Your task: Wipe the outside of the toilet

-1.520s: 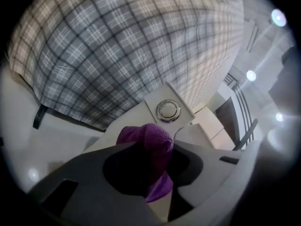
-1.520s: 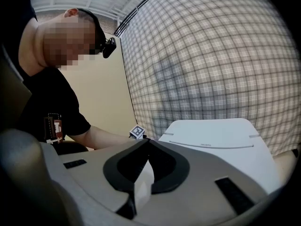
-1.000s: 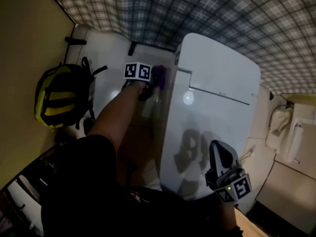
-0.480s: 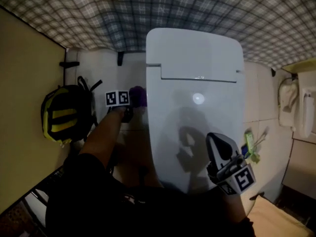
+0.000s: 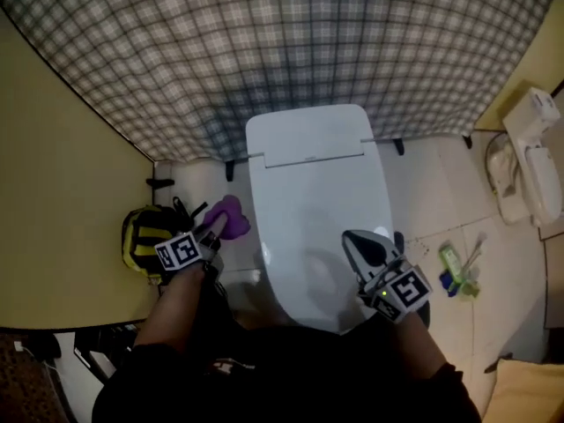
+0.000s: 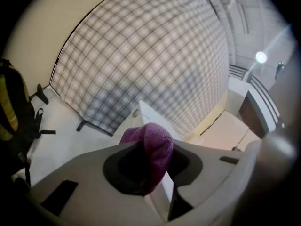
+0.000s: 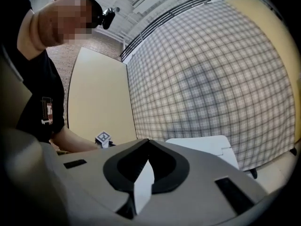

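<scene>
The white toilet stands with its lid down against the plaid wall. A purple cloth is held in my left gripper, which hangs to the left of the bowl, a little apart from its side. In the left gripper view the cloth bulges out between the jaws of the left gripper, with the toilet's edge just beyond. My right gripper hovers over the front right of the lid, shut and holding nothing. In its own view the right gripper points toward the lid.
A yellow and black backpack leans against the tan partition left of the toilet. Green items lie on the tiled floor to the right. A white fixture stands at the far right. The plaid wall closes off the back.
The head view has pulled back and up. My left gripper with the cloth has drawn away from the toilet's side, toward the backpack. The right gripper stays over the lid's front.
</scene>
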Action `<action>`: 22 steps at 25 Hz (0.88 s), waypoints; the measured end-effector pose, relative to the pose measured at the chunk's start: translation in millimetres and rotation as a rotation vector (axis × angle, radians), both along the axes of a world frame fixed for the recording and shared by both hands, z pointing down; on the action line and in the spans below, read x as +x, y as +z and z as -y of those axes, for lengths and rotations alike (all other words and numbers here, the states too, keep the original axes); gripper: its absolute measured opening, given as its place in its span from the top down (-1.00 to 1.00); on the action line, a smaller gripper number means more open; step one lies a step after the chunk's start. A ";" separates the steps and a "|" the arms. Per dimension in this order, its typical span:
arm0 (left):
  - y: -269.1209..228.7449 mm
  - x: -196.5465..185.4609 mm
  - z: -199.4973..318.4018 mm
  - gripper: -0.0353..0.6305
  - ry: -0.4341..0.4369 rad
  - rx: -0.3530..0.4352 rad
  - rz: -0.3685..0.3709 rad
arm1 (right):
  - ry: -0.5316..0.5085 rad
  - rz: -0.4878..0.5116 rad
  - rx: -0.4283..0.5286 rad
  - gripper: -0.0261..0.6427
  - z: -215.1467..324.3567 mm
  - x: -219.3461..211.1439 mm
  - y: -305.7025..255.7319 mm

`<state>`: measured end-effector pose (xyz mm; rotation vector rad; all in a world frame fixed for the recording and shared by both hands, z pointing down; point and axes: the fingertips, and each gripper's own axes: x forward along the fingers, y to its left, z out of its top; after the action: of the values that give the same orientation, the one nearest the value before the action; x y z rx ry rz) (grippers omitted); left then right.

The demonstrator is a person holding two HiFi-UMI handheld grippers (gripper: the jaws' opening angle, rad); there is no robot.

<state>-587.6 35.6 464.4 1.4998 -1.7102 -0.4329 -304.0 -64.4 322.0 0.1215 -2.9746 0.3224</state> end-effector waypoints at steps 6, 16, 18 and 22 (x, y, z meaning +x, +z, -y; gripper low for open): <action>-91.4 121.9 -24.8 0.62 0.064 0.161 0.144 | 0.057 0.038 -0.080 0.93 -2.3 63.7 2.2; -90.1 321.2 -57.5 0.62 0.095 0.181 0.417 | 0.017 0.010 -0.092 0.94 -28.6 169.8 14.4; -90.8 331.9 -61.7 0.62 0.096 0.156 0.438 | 0.003 0.010 -0.084 0.94 -33.0 179.8 25.8; -99.0 341.4 -61.9 0.62 0.118 0.121 0.460 | 0.027 -0.019 -0.137 0.94 -27.1 199.4 44.1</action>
<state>-246.2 97.5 365.3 1.8849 -1.9542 -0.1340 -104.6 -37.3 366.0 0.1488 -2.9234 0.5238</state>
